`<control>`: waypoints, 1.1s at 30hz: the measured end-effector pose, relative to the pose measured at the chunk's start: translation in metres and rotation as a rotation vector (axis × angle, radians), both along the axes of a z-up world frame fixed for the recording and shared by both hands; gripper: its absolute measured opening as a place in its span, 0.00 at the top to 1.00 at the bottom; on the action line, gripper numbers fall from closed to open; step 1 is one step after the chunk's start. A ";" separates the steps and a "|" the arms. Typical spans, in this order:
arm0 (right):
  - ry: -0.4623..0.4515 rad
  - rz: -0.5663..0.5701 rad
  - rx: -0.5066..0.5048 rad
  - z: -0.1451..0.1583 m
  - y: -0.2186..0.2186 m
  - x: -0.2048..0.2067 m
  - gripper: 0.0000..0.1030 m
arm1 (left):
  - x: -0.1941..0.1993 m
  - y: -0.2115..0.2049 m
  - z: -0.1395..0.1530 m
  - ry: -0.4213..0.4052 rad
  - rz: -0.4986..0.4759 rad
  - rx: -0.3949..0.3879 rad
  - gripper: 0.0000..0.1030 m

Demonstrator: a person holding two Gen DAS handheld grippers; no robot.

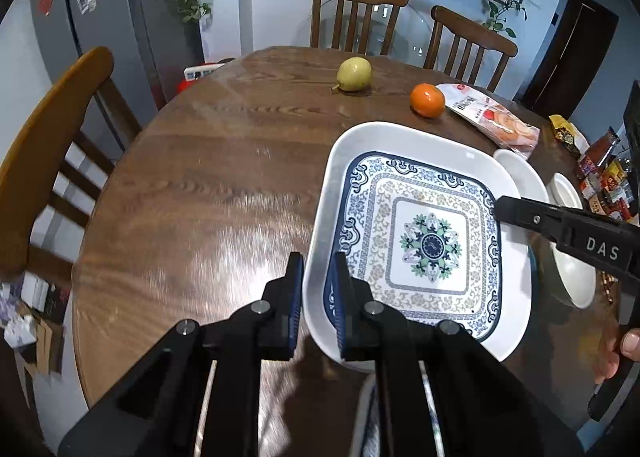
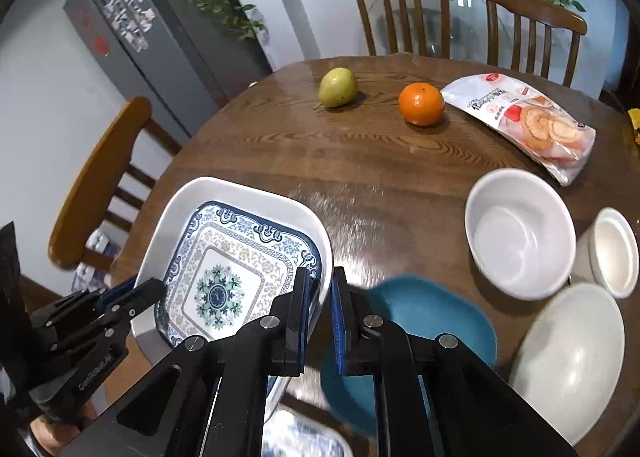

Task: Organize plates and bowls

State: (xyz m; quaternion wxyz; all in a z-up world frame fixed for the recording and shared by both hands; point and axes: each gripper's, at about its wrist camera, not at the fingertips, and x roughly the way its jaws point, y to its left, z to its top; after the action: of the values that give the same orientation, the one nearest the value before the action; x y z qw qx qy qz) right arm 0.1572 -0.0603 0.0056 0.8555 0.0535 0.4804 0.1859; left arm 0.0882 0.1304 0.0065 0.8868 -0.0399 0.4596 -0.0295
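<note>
So the square patterned plate [image 1: 434,245] sits over the round wooden tabletop [image 1: 200,197], left hand-held gripper [image 1: 318,297] pinching its left rim and right hand-held gripper [image 2: 320,305] pinching the opposite rim. White bowls [image 2: 520,233] sit just right, teal plate [image 2: 420,317] underneath.

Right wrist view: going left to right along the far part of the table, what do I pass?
Pear → orange → snack bag. All three lie apart on the wooden table, beyond the plates and bowls.
</note>
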 end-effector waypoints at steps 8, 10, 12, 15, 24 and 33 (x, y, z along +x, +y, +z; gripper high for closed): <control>0.037 0.037 0.002 -0.010 -0.015 -0.050 0.88 | -0.044 -0.014 -0.009 0.038 0.027 -0.013 0.89; 0.051 0.042 0.009 -0.014 -0.019 -0.057 0.88 | -0.054 -0.016 -0.014 0.059 0.039 -0.029 0.89; 0.069 0.049 0.017 -0.018 -0.022 -0.065 0.88 | -0.063 -0.016 -0.018 0.075 0.053 -0.042 0.89; 0.079 0.068 0.016 -0.022 -0.023 -0.076 0.88 | -0.077 -0.021 -0.023 0.090 0.067 -0.038 0.89; 0.115 0.096 0.011 -0.036 -0.029 -0.101 0.88 | -0.103 -0.031 -0.035 0.117 0.078 -0.014 0.89; 0.152 0.108 0.008 -0.050 -0.033 -0.118 0.88 | -0.116 -0.038 -0.049 0.151 0.071 0.025 0.89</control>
State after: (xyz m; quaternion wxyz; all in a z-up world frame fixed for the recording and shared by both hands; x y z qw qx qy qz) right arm 0.0395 -0.0934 -0.0448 0.8050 0.0449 0.5454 0.2289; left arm -0.0277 0.0921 -0.0422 0.8505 -0.0471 0.5238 0.0107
